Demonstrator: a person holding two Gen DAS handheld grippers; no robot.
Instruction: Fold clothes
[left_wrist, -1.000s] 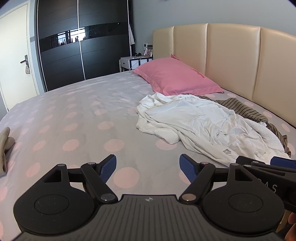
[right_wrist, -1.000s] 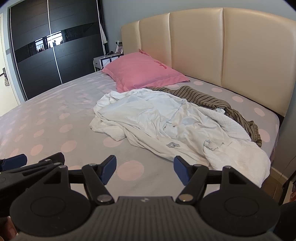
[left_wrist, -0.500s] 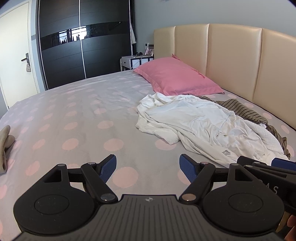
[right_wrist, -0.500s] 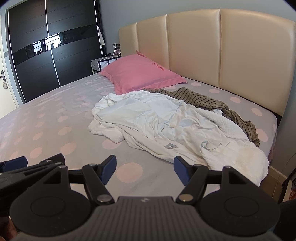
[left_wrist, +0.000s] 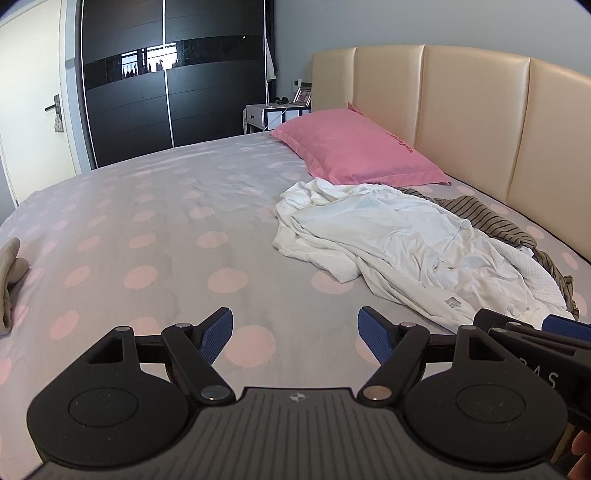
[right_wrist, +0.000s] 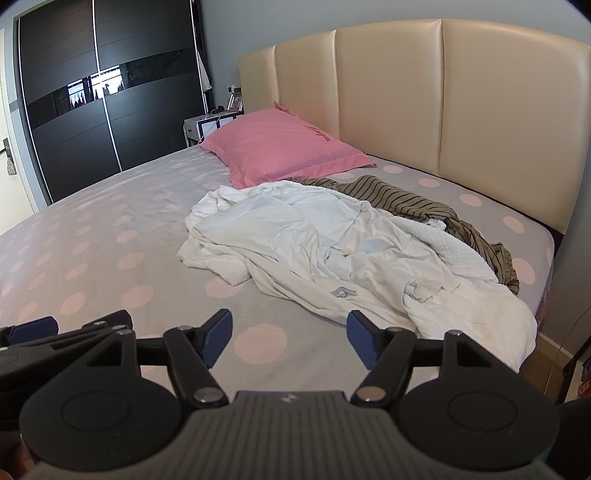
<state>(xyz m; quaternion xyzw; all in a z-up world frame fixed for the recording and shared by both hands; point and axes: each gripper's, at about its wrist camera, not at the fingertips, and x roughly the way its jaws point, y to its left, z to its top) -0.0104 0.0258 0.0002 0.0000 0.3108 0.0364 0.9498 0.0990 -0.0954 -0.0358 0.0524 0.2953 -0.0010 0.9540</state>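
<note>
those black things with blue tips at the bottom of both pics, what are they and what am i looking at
Each is a hand-held gripper that a person carries, with a camera looking along its two fingers. One picture comes from the left hand-held gripper, the other from the right hand-held gripper. Both are open and hold nothing. Ahead is a bed with a grey pink-dotted sheet. On it lie a crumpled pile of white clothes, a striped olive-brown garment and a pink pillow.

Both wrist cameras looked low across the bed (left_wrist: 147, 221) toward the headboard (right_wrist: 443, 110), side by side, sharing the clothes pile (right_wrist: 332, 251).
</note>
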